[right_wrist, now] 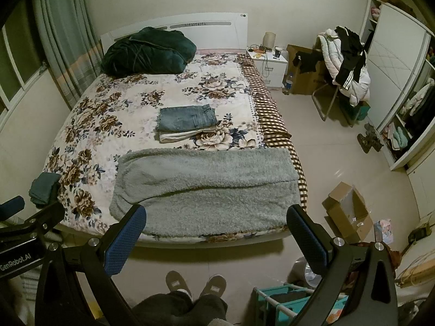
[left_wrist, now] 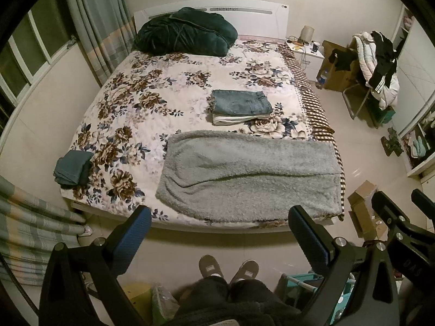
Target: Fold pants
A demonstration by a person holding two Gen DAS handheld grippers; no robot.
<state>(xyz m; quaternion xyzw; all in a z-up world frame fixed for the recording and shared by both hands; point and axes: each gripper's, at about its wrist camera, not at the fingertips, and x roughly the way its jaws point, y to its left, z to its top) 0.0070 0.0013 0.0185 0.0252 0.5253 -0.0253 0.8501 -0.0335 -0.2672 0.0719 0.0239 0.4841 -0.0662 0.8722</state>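
Left gripper [left_wrist: 220, 222] jaws spread open, empty, held above the floor. Grey pants [left_wrist: 250, 174] lie flat on the bed [left_wrist: 130, 103] just beyond both jaws. Right gripper [right_wrist: 216, 221] jaws likewise open, holding nothing.

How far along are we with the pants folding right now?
Done: folded jeans lie stacked on a folded white garment mid-bed. In hand: nothing; the left gripper and right gripper are both open above the floor, short of the bed. Left: the fluffy grey pants lie flat at the foot edge, apparently unfolded, and a rumpled teal garment sits at the left corner.
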